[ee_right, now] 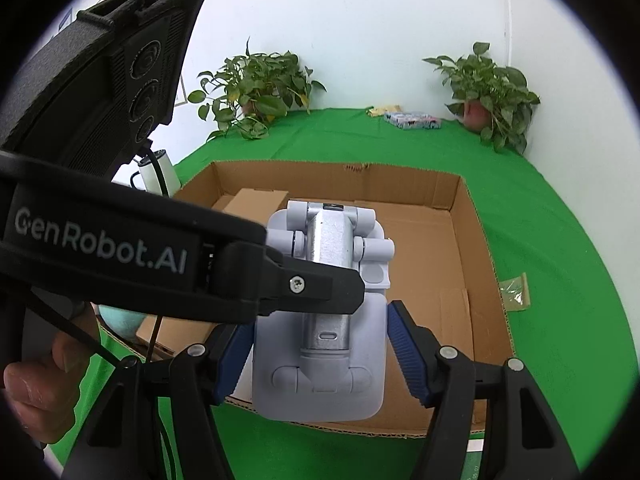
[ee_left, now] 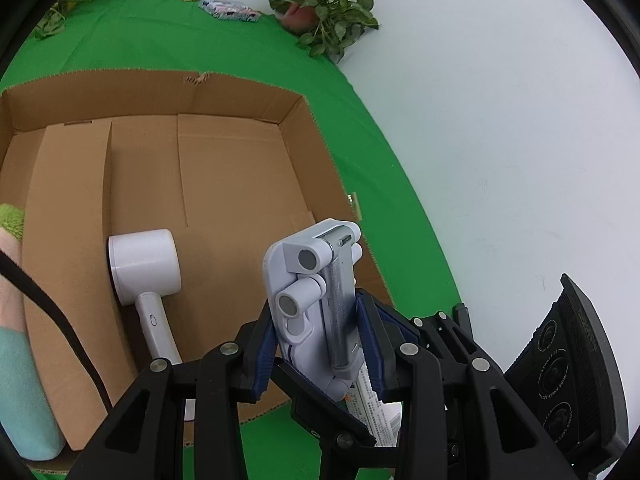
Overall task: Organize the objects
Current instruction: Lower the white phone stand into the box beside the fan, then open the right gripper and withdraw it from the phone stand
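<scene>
My left gripper (ee_left: pixel 318 344) is shut on a folded light-grey phone stand (ee_left: pixel 316 280) and holds it above the near right corner of an open cardboard box (ee_left: pixel 224 96). A white hair dryer (ee_left: pixel 146 276) lies inside the box on its floor. In the right wrist view the same stand (ee_right: pixel 324 320) fills the centre, with the left gripper's black finger (ee_right: pixel 304 284) clamped across it. My right gripper (ee_right: pixel 320 354) is open, its blue pads (ee_right: pixel 408 356) standing either side of the stand's base; I cannot tell if they touch it.
The box (ee_right: pixel 464 216) sits on a green cloth. Potted plants (ee_right: pixel 260 84) (ee_right: pixel 492 88) and a patterned packet (ee_right: pixel 412 119) stand at the far edge. A small yellowish packet (ee_right: pixel 514 286) lies right of the box. A teal bottle (ee_left: pixel 24 396) stands left of it.
</scene>
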The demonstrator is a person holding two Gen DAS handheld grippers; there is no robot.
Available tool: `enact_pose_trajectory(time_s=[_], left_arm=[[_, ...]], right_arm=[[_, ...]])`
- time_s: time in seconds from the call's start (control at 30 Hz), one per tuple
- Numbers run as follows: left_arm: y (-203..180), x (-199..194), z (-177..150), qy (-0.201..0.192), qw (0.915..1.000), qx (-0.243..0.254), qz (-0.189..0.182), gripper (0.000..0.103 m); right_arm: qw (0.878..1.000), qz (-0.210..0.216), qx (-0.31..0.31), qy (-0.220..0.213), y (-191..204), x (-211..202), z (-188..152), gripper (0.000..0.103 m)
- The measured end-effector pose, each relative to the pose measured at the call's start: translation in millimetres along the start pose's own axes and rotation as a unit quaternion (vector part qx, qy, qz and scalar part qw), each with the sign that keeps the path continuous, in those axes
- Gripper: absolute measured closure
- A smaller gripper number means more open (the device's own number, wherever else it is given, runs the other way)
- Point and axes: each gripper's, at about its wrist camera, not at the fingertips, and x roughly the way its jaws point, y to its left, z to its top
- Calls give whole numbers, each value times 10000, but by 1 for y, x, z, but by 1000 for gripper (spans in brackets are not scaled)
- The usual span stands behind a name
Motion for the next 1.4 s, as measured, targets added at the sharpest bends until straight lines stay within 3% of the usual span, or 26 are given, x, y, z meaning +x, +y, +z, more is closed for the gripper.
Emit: enact_pose_trajectory(time_s=[0.43,0.87,1.13,1.4], left_arm=[[39,47,0,559,9966,-452,396,68],[69,82,-5,1213,9872,-911,493,69],[68,69,-4,1178,9874,-950,468,67],[70,-10,-20,316,9944,-885,488,67]], right_arm=[[9961,511,386,602,-7,38,-24,39],[9859,741,753,1297,-15,71,-43,38],[9836,749,826,1417,-13,71,-47,37],[9827,1126,793,1238,-13,49,-46,32]])
